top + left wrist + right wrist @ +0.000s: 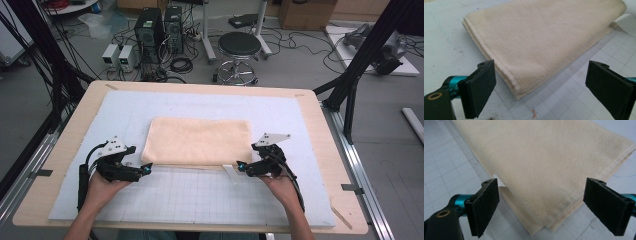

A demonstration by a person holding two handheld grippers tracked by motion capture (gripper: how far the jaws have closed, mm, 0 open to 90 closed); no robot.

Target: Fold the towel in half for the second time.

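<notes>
A cream towel point(199, 141), folded into a flat rectangle, lies in the middle of the white gridded mat point(200, 195). My left gripper point(145, 169) stands open at the towel's near left corner point(517, 93), jaws wide apart on either side of it and not touching. My right gripper point(239, 166) is open too, at the near right corner point(544, 226), where a lower layer point(510, 195) and a white label point(230, 173) stick out from under the fold. In both gripper views the towel point(544, 37) point(544, 162) stretches away from the jaws.
The mat sits on a wooden tabletop point(320, 130). Behind the table stand a black stool point(239, 47), computer towers point(150, 30) and cables on the floor. Black frame posts point(360, 65) rise at the table's right, cable bundles at its left.
</notes>
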